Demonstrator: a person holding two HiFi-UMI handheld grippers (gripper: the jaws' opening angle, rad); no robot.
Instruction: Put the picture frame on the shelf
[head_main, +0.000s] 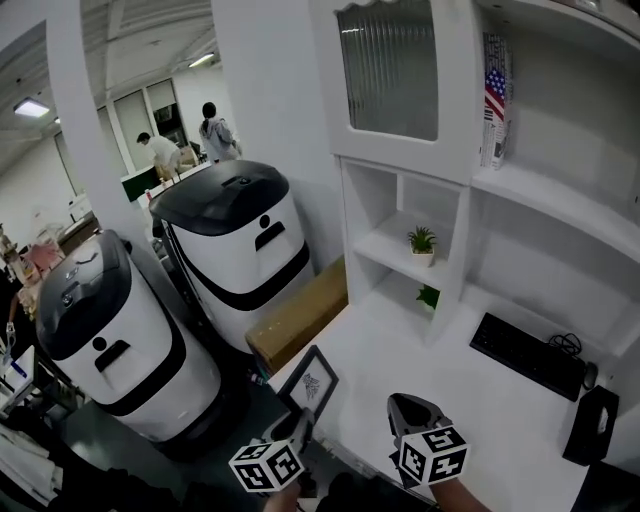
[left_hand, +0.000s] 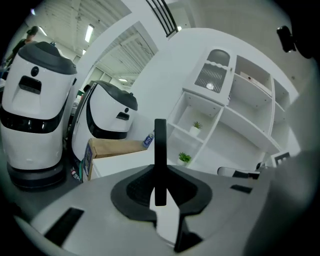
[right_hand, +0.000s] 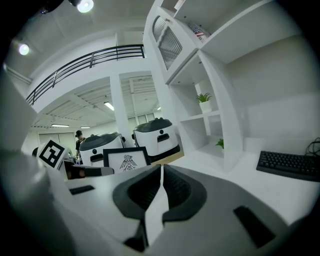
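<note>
The left gripper (left_hand: 160, 194) has its jaws closed on the picture frame (left_hand: 160, 150), which its own view shows only edge-on, as a thin black upright bar with nothing of the picture to be seen. In the head view the left gripper (head_main: 299, 428) sits at the bottom edge of the picture, the hand behind it cut off, and the picture frame (head_main: 309, 381) rises tilted from it over the near corner of the white desk (head_main: 480, 410), its lower edge hidden by the jaws. The right gripper (right_hand: 161, 172) has its jaws pressed together with nothing between them. It hovers just beside the left one over the desk, and its view catches the frame's front, a small dark bird-like drawing on white, with the bottom hidden behind the gripper's body. Beyond them stands the white shelf (head_main: 400, 250), apart from the frame, with a small potted plant (head_main: 422, 243) in one compartment and another plant (head_main: 428, 297) half hidden in the compartment below. A black keyboard (head_main: 525, 355) lies on the desk to the right, a cardboard box (head_main: 300, 315) lies to the left, and two white-and-black machines (head_main: 240, 250) stand behind it.
</note>
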